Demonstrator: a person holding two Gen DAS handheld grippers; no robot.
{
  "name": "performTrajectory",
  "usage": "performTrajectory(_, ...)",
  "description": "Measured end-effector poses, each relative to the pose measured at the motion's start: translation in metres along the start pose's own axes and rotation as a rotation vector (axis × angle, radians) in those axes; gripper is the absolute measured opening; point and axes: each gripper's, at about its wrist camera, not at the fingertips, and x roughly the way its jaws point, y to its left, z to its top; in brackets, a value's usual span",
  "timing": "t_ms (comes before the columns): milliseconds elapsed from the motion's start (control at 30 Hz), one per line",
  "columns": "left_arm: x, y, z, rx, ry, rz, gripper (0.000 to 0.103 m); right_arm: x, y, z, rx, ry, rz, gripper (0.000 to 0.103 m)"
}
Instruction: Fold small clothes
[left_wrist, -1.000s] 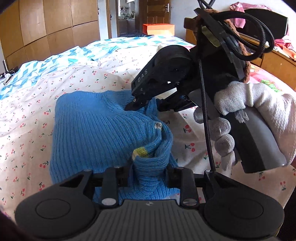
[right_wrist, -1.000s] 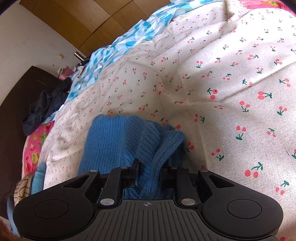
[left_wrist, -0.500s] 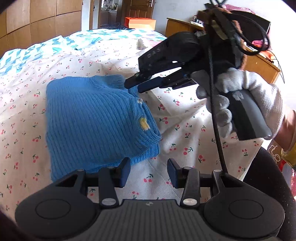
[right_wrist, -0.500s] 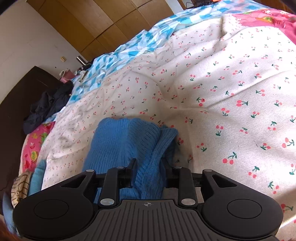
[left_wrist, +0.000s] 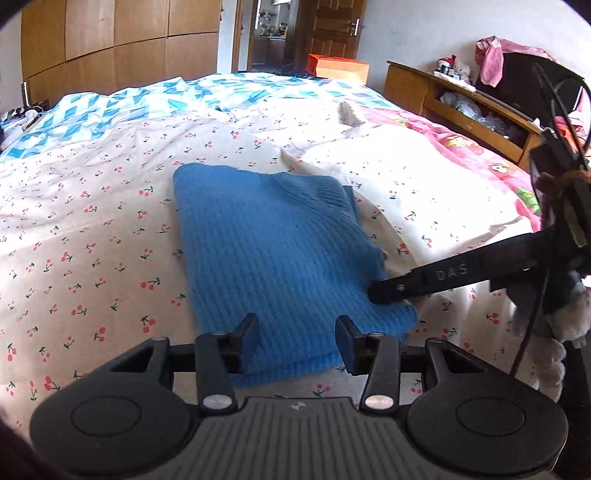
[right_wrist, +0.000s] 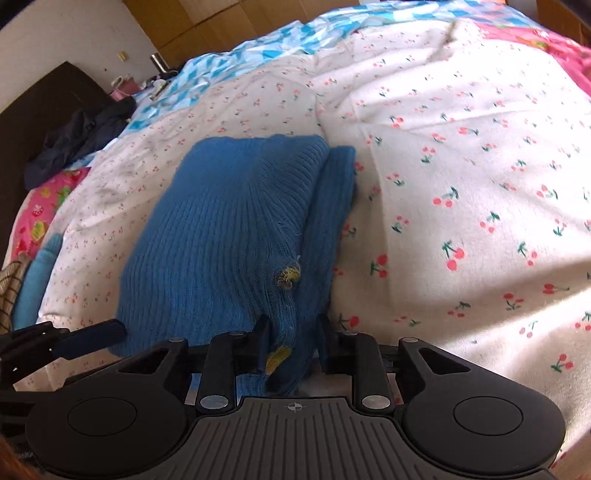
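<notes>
A small blue knit sweater (left_wrist: 273, 254) lies folded flat on the cherry-print bedspread (left_wrist: 92, 236). My left gripper (left_wrist: 297, 341) is open and empty, hovering just above the sweater's near edge. My right gripper (right_wrist: 291, 343) is shut on the sweater's near corner (right_wrist: 284, 354), where a yellow patch shows. In the left wrist view the right gripper (left_wrist: 384, 291) reaches in from the right onto the sweater's right near corner. In the right wrist view the sweater (right_wrist: 229, 229) spreads away from the fingers, and the left gripper's blue fingertip (right_wrist: 92, 334) shows at the far left.
A blue patterned quilt (left_wrist: 122, 107) covers the far side of the bed. A pink printed sheet (left_wrist: 480, 155) lies at the right, a wooden headboard shelf (left_wrist: 454, 99) behind it. Dark clothes (right_wrist: 81, 136) and folded items (right_wrist: 33, 273) lie at the bed's left edge.
My left gripper let go of the sweater, opened and drew back. The sweater went from bunched and lifted to lying flat. My right gripper came down low, still shut on the corner.
</notes>
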Motion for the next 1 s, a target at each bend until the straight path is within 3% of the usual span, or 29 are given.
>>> performTrajectory(100, 0.011, 0.008, -0.002, -0.023, 0.029, 0.007, 0.049, -0.005, -0.003, -0.005, 0.022, -0.006, 0.021, 0.021)
performTrajectory(167, 0.013, 0.011, -0.005, -0.028, 0.037, 0.009, 0.049, -0.007, -0.002, -0.004, 0.028, -0.003, 0.03, 0.029)
performTrajectory(267, 0.008, 0.012, -0.004, -0.026, 0.02, 0.004, 0.049, -0.017, -0.004, 0.008, 0.08, -0.039, 0.069, 0.031)
performTrajectory(333, 0.007, 0.015, -0.003, -0.032, 0.014, 0.003, 0.049, -0.023, -0.006, 0.021, 0.113, -0.089, 0.088, 0.042)
performTrajectory(367, 0.007, 0.016, -0.002, -0.039, 0.013, 0.002, 0.049, -0.023, -0.005, 0.029, 0.115, -0.114, 0.085, 0.052)
performTrajectory(433, 0.007, 0.018, 0.002, -0.05, 0.007, 0.004, 0.049, -0.016, -0.003, 0.043, 0.111, -0.153, 0.046, 0.06)
performTrajectory(567, 0.008, 0.021, 0.009, -0.065, -0.02, 0.019, 0.05, 0.023, -0.004, 0.065, 0.123, -0.136, -0.021, 0.059)
performTrajectory(600, 0.009, 0.023, 0.012, -0.072, -0.022, 0.02, 0.05, 0.032, -0.005, 0.067, 0.125, -0.124, -0.028, 0.056)
performTrajectory(667, 0.013, 0.024, 0.014, -0.085, -0.018, 0.017, 0.05, 0.041, -0.009, 0.064, 0.146, -0.117, -0.023, 0.035)
performTrajectory(767, 0.019, 0.023, 0.013, -0.079, -0.006, 0.019, 0.051, 0.032, -0.014, 0.054, 0.161, -0.143, -0.015, 0.022)
performTrajectory(867, 0.023, 0.019, 0.009, -0.053, -0.001, 0.023, 0.054, 0.023, -0.021, 0.045, 0.173, -0.158, -0.017, 0.016)
performTrajectory(1000, 0.026, 0.013, 0.009, -0.033, 0.01, 0.037, 0.057, 0.027, -0.028, 0.043, 0.19, -0.152, -0.035, 0.015)
